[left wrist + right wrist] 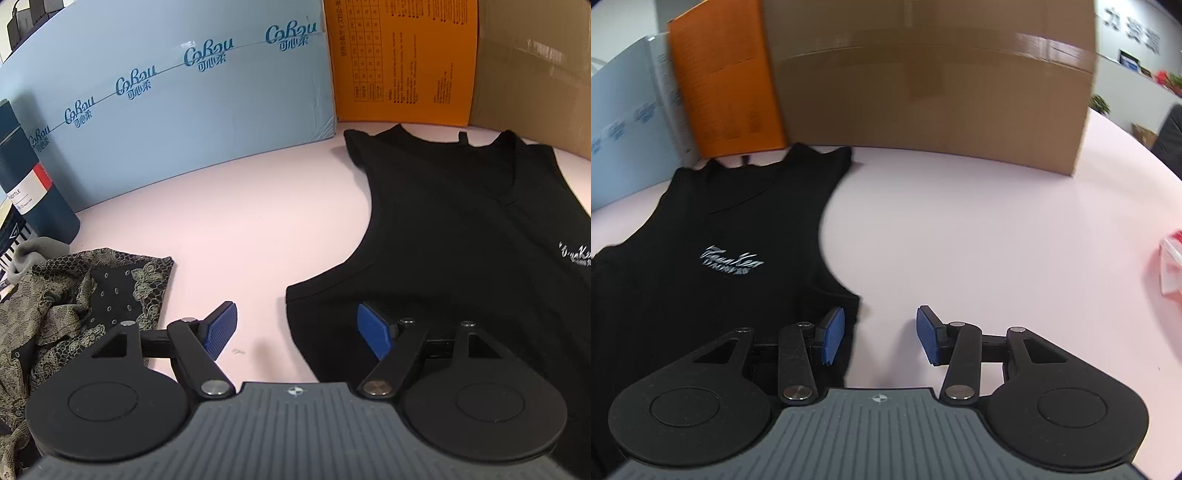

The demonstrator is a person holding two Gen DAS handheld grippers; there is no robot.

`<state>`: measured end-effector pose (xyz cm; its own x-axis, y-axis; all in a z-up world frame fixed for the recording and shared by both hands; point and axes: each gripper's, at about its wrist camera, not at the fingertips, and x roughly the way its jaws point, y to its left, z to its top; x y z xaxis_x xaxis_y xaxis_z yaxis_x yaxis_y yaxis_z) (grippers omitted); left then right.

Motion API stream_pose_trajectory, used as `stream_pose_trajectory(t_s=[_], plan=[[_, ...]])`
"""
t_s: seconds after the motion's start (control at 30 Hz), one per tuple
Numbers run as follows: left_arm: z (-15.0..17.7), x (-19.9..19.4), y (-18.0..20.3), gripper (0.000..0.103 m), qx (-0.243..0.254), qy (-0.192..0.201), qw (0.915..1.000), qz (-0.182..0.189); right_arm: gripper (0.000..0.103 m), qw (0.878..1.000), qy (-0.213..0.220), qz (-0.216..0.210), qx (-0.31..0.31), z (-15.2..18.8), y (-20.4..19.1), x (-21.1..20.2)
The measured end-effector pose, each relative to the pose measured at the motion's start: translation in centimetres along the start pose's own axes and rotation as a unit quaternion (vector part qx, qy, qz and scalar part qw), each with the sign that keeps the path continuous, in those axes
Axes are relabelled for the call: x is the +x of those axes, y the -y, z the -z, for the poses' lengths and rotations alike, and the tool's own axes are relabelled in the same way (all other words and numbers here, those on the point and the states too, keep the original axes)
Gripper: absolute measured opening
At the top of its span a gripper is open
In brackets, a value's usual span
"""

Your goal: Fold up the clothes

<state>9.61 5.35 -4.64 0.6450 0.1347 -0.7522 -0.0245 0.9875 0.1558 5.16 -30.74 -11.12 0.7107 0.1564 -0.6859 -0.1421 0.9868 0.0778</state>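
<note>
With black vest (461, 236) flat, both claws straddle its edges.

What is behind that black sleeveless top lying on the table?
Behind the black top stand an orange box and a brown cardboard box, with a pale blue box further left. What is behind those boxes is covered.

The pale pink bench (258, 206) carries a black sleeveless vest (461, 240) spread flat at 3 o'clock in the left wrist view (white lettering on its chest). A crumpled olive lace-patterned garment (74, 295) lies at 8 o'clock, a dark blue cylindrical bottle (33, 184) at 9, and a light blue printed carton (177, 110) stands at 11.
</note>
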Motion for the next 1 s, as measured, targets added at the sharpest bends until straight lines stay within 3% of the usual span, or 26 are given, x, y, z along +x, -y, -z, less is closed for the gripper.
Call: stream_pose_trajectory(t_s=[0.2, 0.53, 0.6, 0.67, 0.7, 0.8, 0.9, 1.0], plan=[[0.7, 0.8, -0.6, 0.075, -0.006, -0.015, 0.9999, -0.004, 0.042, 1.000, 0.005, -0.005, 0.018, -0.2, 0.7, -0.1], [0.9, 1.2, -1.0, 0.078, -0.015, -0.014, 0.9998, 0.007, 0.042, 0.999, -0.002, -0.044, -0.011, -0.4, -0.5, 0.4], [0.8, 1.4, -0.9, 0.078, -0.013, -0.011, 0.9998, 0.009, 0.036, 0.998, -0.005, -0.052, -0.024, -0.4, -0.9, 0.6], [0.7, 1.6, -0.9, 0.079, -0.015, -0.009, 0.9998, 0.010, 0.010, 0.997, -0.004, -0.063, -0.047, -0.4, -1.6, 0.6], [0.6, 1.6, -0.9, 0.079, -0.018, -0.009, 0.9997, 0.011, 0.007, 0.996, -0.002, -0.064, -0.057, -0.4, -1.9, 0.6], [0.7, 1.9, -1.1, 0.079, -0.023, -0.008, 0.9996, 0.016, 0.006, 0.994, 0.004, -0.044, -0.099, -0.5, -2.5, 0.3], [1.1, 2.3, -1.6, 0.081, -0.031, -0.004, 0.9992, 0.027, 0.006, 0.986, 0.000, 0.022, -0.164, -0.2, -1.8, 0.8], [1.3, 2.8, -2.2, 0.077, -0.049, 0.001, 0.9979, 0.044, 0.007, 0.987, -0.003, 0.014, -0.161, -0.2, -1.7, 1.1]])
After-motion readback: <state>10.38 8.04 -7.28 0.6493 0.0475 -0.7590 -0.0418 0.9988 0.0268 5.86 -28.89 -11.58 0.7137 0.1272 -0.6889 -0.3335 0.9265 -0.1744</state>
